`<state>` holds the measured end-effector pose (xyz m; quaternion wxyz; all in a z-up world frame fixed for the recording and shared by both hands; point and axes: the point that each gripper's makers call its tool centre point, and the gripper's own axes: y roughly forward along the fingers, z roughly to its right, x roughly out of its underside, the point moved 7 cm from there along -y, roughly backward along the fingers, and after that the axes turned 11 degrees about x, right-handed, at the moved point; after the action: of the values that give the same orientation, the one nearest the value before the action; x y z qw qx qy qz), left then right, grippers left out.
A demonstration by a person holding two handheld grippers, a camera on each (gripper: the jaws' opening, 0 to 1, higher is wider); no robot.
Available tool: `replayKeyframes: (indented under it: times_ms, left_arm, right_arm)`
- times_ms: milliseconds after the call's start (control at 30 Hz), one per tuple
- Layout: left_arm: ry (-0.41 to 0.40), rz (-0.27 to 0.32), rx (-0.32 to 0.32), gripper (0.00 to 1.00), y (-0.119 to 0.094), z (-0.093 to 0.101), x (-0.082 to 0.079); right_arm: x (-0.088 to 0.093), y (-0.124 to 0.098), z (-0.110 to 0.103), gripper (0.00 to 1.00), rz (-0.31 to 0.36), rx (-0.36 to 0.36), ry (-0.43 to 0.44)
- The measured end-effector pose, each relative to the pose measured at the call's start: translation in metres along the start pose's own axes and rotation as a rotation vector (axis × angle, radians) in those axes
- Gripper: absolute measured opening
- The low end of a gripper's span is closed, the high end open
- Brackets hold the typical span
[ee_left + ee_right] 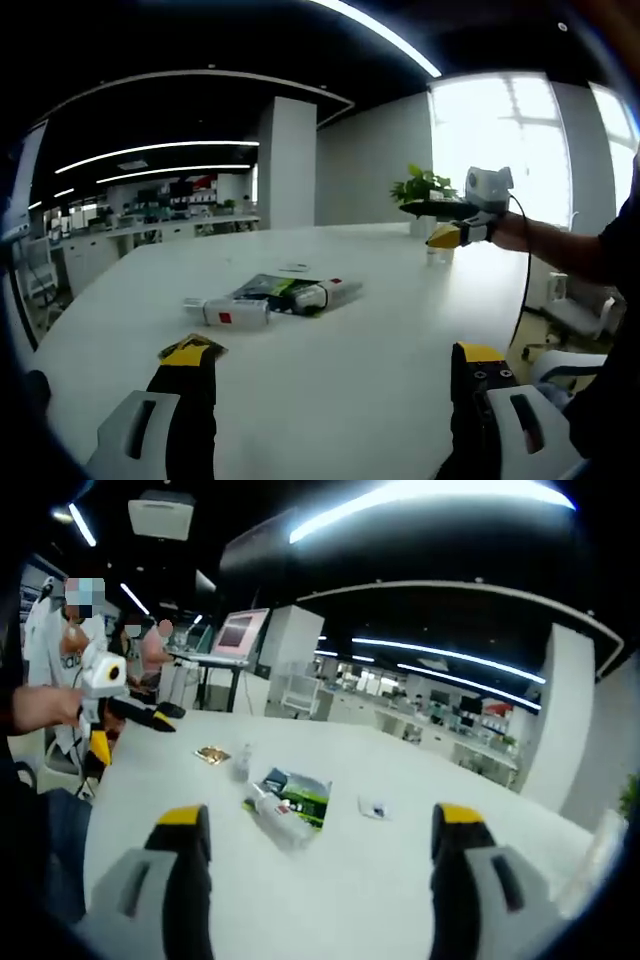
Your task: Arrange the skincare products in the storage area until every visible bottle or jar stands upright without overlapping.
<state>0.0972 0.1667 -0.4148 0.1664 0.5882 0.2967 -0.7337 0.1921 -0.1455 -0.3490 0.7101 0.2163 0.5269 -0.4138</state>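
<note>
Two claws spread wide over toppled skincare bottles [228, 313]

Bottles lie lengthwise mid-tabletop [380, 380], ahead of left claw [335, 365]; right claw [318, 830] farther.

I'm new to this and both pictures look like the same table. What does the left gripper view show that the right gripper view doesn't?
Left gripper view alone: a potted plant and bright windows, with the right gripper held out over the table. Right gripper view alone: a monitor on a stand, people standing, and the left gripper from the side. Both share the white table and bottles lying by a green packet.
</note>
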Motion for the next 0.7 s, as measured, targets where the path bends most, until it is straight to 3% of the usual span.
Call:
replayKeyframes:
  times_ms: [433,700]
  left_arm:
    - [0.0,-0.001,-0.004,1.0,-0.004,-0.001,0.001]
    - [-0.009,0.001,-0.01,1.0,-0.007,-0.001,0.003]
  right_arm:
    - [-0.02,0.039,-0.006,0.92,-0.043,-0.129,-0.129]
    - [-0.032,0.059,-0.014,0.86,-0.057,-0.199,-0.19]
